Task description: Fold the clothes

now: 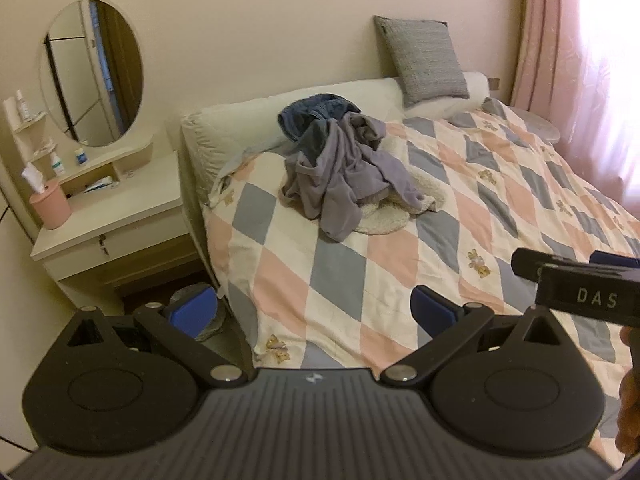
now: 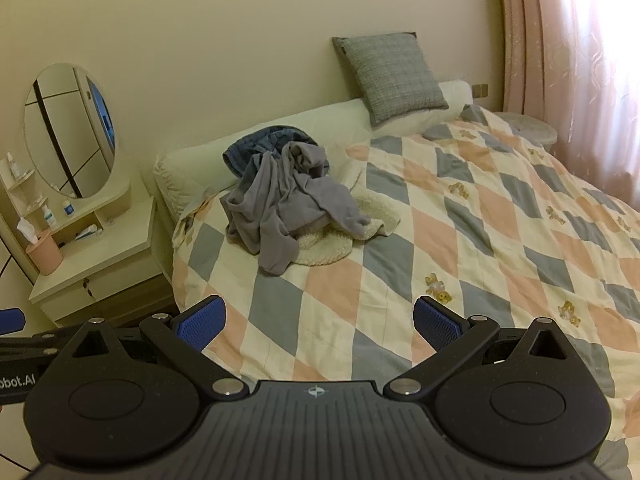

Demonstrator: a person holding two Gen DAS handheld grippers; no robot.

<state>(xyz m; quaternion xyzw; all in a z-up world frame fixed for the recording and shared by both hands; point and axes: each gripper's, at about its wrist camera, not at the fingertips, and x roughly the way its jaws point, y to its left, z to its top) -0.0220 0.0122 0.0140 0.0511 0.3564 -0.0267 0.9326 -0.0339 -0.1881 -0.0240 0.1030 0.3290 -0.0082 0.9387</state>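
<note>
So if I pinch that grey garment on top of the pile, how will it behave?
The grey garment is crumpled and draped, so probably floppy, sagging from any single pinch. It overlaps the cream fleece and blue denim, so lifting may drag them. Likely light.

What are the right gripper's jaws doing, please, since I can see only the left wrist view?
Observer: The right gripper has its jaws wide open and holds nothing.
Operator: What lies between them?
Observer: Only the checked quilt; the clothes pile lies farther ahead, apart from the gripper.
Operator: Does my gripper show there?
Observer: Just one blue pad of the left gripper, at the right wrist view's left edge.
</note>
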